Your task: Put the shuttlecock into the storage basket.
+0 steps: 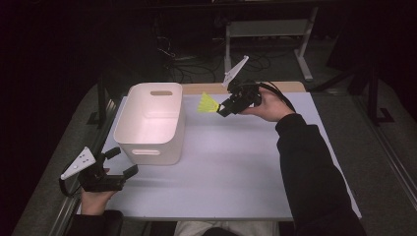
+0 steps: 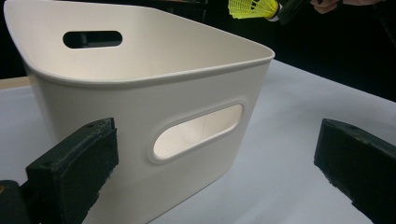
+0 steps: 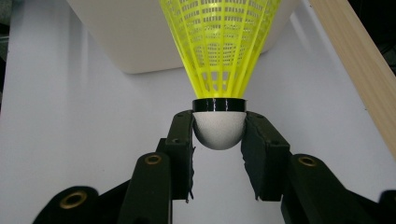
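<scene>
A yellow plastic shuttlecock (image 1: 208, 103) with a white cork nose is held in the air just right of the white bin (image 1: 153, 123), its skirt pointing toward the bin. My right gripper (image 1: 224, 109) is shut on the cork; in the right gripper view the shuttlecock (image 3: 219, 56) sits pinched at its nose between the two jaws of that gripper (image 3: 219, 133). My left gripper (image 1: 122, 162) stands open at the table's front left, aimed at the bin's near wall. In the left gripper view the bin (image 2: 140, 93) is close ahead, the shuttlecock (image 2: 252, 8) above its far rim.
The light grey table top (image 1: 236, 167) has free room right of the bin and in front. A wooden strip (image 1: 206, 88) runs along the far edge. Cables and a metal stand (image 1: 265, 34) lie on the dark floor beyond.
</scene>
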`<state>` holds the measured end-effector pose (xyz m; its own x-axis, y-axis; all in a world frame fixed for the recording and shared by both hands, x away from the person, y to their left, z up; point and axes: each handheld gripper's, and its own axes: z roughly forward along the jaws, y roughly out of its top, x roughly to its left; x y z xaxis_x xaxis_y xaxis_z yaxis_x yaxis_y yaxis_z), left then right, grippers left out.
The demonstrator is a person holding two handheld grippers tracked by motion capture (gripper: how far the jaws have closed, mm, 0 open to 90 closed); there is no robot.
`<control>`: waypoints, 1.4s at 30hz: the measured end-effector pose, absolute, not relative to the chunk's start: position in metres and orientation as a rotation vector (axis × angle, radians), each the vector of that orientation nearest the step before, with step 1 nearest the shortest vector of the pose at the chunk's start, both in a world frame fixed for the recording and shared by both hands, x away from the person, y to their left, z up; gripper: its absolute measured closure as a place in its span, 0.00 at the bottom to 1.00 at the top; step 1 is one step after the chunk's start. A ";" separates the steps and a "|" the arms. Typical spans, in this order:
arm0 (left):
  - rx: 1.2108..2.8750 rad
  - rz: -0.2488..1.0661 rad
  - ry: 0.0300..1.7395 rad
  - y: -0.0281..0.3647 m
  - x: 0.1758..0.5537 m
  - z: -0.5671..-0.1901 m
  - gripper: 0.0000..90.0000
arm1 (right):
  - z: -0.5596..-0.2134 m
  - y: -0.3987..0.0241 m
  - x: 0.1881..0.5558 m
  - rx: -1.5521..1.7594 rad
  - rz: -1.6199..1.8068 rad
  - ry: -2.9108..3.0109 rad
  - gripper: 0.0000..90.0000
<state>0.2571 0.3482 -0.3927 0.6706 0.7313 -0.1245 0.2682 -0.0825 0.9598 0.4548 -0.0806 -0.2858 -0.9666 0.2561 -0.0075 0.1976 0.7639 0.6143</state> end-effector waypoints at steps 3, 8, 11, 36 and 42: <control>1.656 0.468 0.826 0.348 0.257 -0.393 0.00 | -0.282 -0.081 0.454 0.371 0.979 2.862 0.70; 1.655 0.468 0.826 0.348 0.257 -0.393 0.00 | -0.275 -0.081 0.452 0.369 0.996 2.860 0.70; 1.656 0.468 0.825 0.348 0.258 -0.393 0.00 | -0.271 -0.079 0.451 0.359 0.989 2.861 0.70; 1.657 0.469 0.827 0.347 0.258 -0.393 0.00 | -0.242 -0.060 0.439 0.293 1.022 2.836 0.70; 1.656 0.468 0.827 0.347 0.258 -0.393 0.00 | -0.240 -0.051 0.437 0.274 1.033 2.834 0.70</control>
<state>0.2579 0.3474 -0.3930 0.6702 0.7316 -0.1253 0.2693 -0.0824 0.9595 0.4368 -0.0506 -0.2395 -0.9773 0.2072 -0.0435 0.1307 0.7520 0.6461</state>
